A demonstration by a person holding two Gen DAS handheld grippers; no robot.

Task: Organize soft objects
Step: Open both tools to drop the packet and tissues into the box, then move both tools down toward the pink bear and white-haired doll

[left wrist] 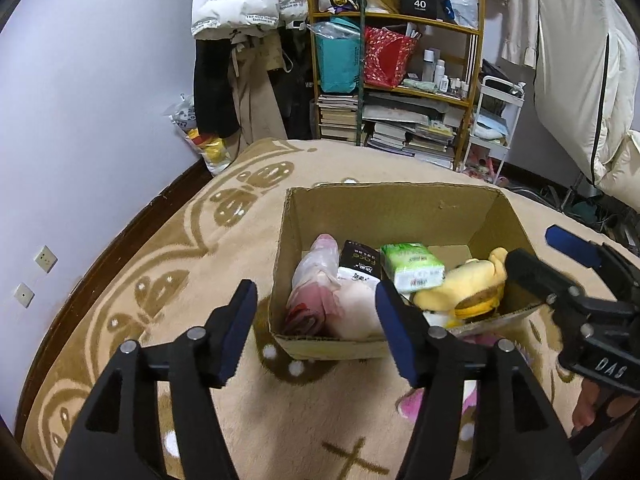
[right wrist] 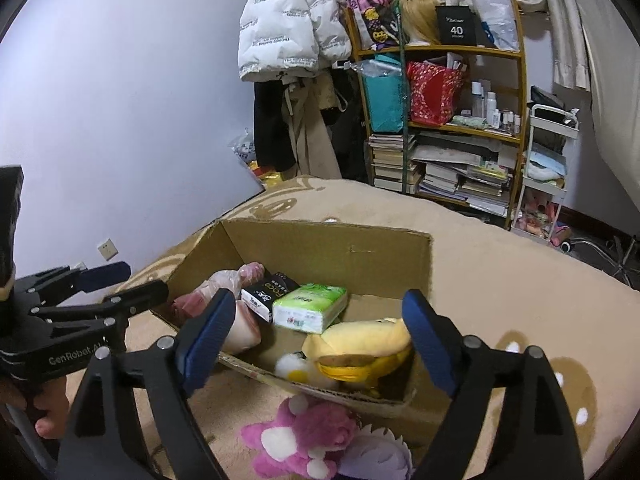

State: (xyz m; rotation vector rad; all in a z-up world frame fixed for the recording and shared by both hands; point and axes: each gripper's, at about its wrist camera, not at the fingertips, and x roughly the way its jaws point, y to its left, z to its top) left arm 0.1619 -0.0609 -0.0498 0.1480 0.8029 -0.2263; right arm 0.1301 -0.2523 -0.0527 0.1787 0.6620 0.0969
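Hovering over open brown cardboard box on beige patterned carpet.
Left tongs and right tongs both spread, empty; yellow plush toy lies inside.

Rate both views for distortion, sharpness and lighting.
Left wrist: strong fisheye bowing of the wall, dark vignette at corners; box sharp; even indoor light, no glare. Right wrist: same bowing, shelf leans; pink plush at the bottom slightly soft; soft shadow inside the box.

lilac wall at 9 o'clock; wooden shelf at 12; beige patterned rug below.
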